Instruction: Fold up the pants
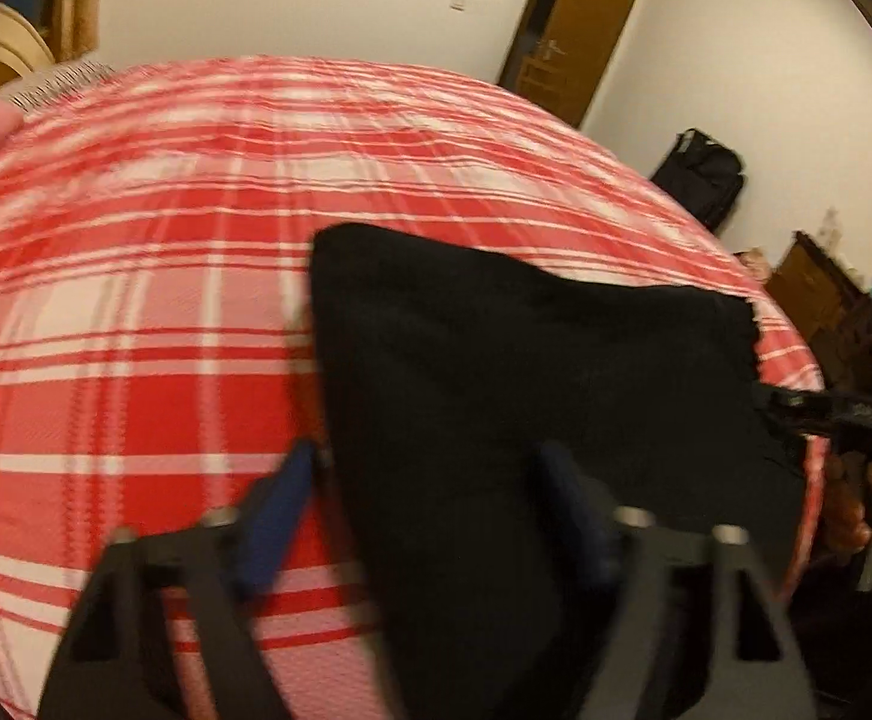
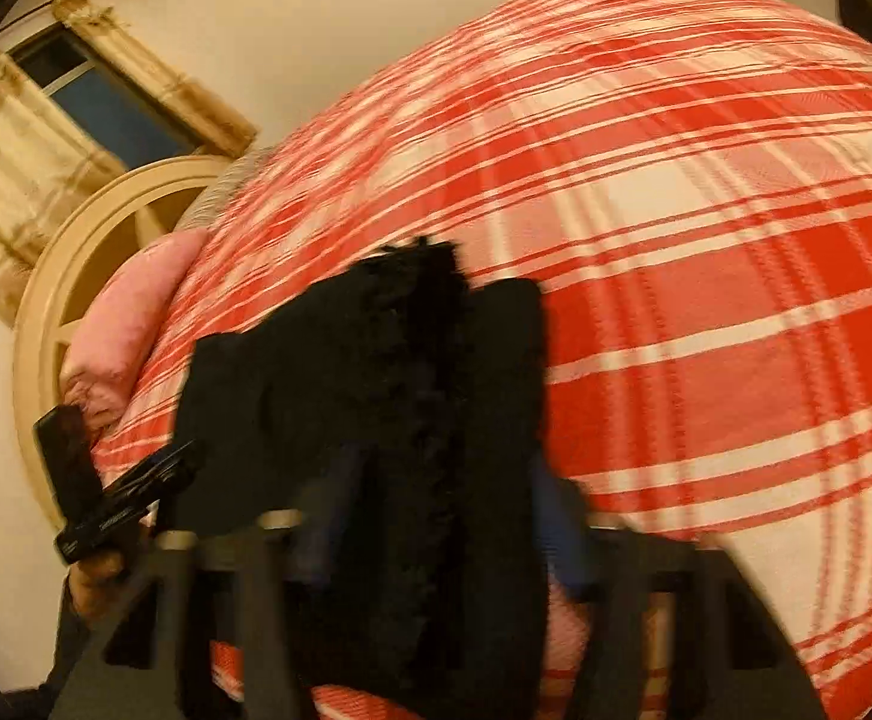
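Black pants (image 1: 532,372) lie partly on a bed covered with a red and white plaid blanket (image 1: 136,300), near the bed's edge, with part of the cloth lifted off it. In the left wrist view, the left claw (image 1: 436,504) has its blue fingers (image 1: 274,516) spread wide, one beside the cloth and one over it, pinching nothing. At the far right of that view the right claw (image 1: 808,414) meets the edge of the pants. The right wrist view shows the right claw (image 2: 436,510) with the cloth bunched between its fingers (the picture is blurred, so whether it is clamped cannot be told). A pink pillow (image 2: 130,324) rests near a cream headboard (image 2: 76,276). The left claw (image 2: 136,486) shows there too, beside the pants.
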A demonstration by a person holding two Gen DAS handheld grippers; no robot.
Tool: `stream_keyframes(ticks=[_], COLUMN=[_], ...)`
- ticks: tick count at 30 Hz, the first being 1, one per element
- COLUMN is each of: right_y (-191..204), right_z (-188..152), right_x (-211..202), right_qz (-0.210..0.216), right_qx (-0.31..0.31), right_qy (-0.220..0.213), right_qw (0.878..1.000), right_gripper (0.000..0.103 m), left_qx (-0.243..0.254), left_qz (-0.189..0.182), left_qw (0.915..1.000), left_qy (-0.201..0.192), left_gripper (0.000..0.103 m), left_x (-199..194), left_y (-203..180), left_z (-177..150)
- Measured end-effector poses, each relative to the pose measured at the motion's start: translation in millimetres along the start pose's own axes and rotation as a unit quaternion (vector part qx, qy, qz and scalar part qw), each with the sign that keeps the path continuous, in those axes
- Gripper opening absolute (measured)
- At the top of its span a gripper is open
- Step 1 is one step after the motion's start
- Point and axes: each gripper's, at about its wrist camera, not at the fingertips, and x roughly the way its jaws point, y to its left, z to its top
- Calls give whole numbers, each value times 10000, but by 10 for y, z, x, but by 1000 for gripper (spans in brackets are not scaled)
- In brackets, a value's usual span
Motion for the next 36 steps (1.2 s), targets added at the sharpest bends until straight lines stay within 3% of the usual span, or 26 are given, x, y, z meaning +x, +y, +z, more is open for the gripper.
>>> stream_keyframes(ticks=[3, 5, 8, 17, 20, 27, 36], right_y=[62, 77, 176, 626, 852, 1509, 2268], right_z=[-40, -49, -32, 278, 388, 581, 723], right_x=[-12, -26, -58, -95, 68, 653, 1238], right_qz=[44, 53, -30, 141, 265, 637, 907], right_qx=[-50, -46, -252, -783, -969, -1393, -1890], right_qy=[-37, -91, -187, -175, -87, 234, 558], right_qw=[10000, 9999, 9995, 9967, 9949, 9879, 9762], right_gripper=[28, 23, 20, 18, 18, 18, 18], left_qx=[129, 114, 72, 44, -14, -91, -543], left_qz=[85, 162, 130, 331, 493, 1285, 1712], left_qw=[9999, 9996, 9995, 9957, 9939, 9853, 9762], left_qy=[-72, -194, -276, -868, -985, -1124, -1215], left_gripper=[51, 23, 13, 11, 11, 11, 11], left_x=[3, -46, -141, -633, -813, -1129, -1339], left_y=[-54, -51, -28, -27, 114, 527, 1091], left_z=[-5, 3, 36, 165, 206, 201, 127])
